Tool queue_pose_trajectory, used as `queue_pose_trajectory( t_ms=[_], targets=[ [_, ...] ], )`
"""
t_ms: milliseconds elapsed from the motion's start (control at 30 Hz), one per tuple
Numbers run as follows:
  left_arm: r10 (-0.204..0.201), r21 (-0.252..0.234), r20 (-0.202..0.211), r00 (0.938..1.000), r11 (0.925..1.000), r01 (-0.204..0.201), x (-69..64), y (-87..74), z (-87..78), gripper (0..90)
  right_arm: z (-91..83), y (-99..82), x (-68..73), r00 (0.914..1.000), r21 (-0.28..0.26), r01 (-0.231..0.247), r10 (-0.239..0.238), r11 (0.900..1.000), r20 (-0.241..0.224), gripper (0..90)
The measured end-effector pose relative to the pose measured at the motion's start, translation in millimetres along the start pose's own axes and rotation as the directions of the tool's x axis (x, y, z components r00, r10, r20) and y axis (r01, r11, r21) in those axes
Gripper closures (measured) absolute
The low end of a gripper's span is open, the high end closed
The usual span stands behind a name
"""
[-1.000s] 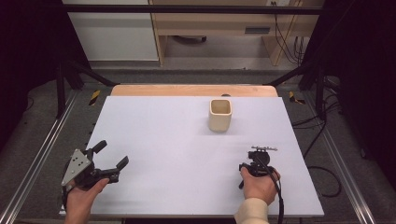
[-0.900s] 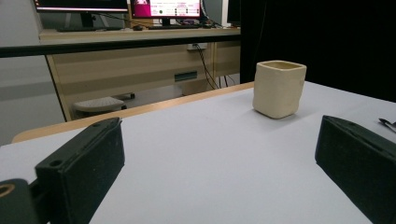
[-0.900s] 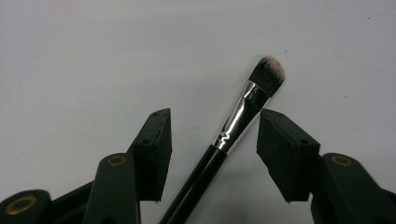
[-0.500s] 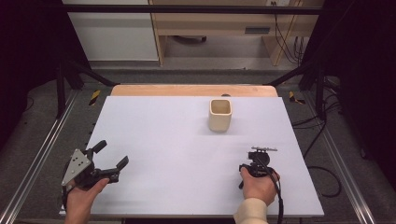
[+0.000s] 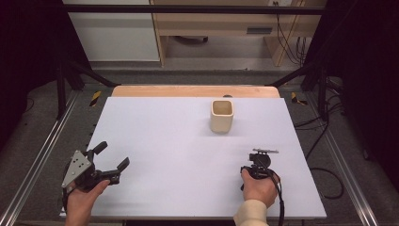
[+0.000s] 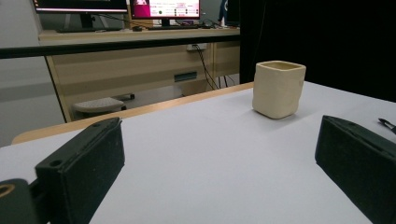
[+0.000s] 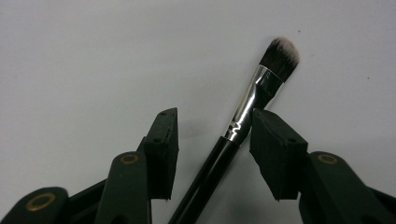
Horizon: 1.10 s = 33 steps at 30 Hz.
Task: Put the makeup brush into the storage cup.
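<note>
Brush (image 7: 243, 112) lies between the open right tongs (image 7: 212, 140).

A makeup brush (image 7: 243, 123) is seen lying on the white table surface (image 7: 93, 56), between the parted jaws of the right gripper (image 7: 212, 135). Its silver ferrule is touched by the right-hand jaw; its bristle tip extends beyond both jaws.

High view: fixed overhead, facing forward and down over the whole table (image 5: 188, 141). Left gripper view: low, near the surface, facing the cup (image 6: 279, 88), shared with high view. Right gripper view: close, looking down.
</note>
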<state>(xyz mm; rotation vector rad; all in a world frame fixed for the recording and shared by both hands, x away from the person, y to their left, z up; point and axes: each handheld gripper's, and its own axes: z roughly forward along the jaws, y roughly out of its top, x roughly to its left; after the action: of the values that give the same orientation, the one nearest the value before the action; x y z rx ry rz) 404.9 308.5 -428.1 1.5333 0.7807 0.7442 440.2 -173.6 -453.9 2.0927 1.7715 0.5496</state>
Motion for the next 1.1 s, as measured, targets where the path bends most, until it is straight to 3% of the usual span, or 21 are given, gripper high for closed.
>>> queue_pose_trajectory(
  t_ms=[800,1100],
  targets=[
    [0.004,-0.004,-0.003,1.0000,1.0000,-0.004,0.5,0.7,-0.6,1.1,3.9,-0.2,0.8,0.9998,0.013,-0.007,0.006,0.9999,0.020,57.5],
    [0.005,-0.005,-0.002,1.0000,1.0000,-0.005,0.4,1.1,-0.6,1.2,3.8,0.0,0.1,0.9996,0.013,0.014,-0.014,0.9998,0.024,66.2]
  ],
)
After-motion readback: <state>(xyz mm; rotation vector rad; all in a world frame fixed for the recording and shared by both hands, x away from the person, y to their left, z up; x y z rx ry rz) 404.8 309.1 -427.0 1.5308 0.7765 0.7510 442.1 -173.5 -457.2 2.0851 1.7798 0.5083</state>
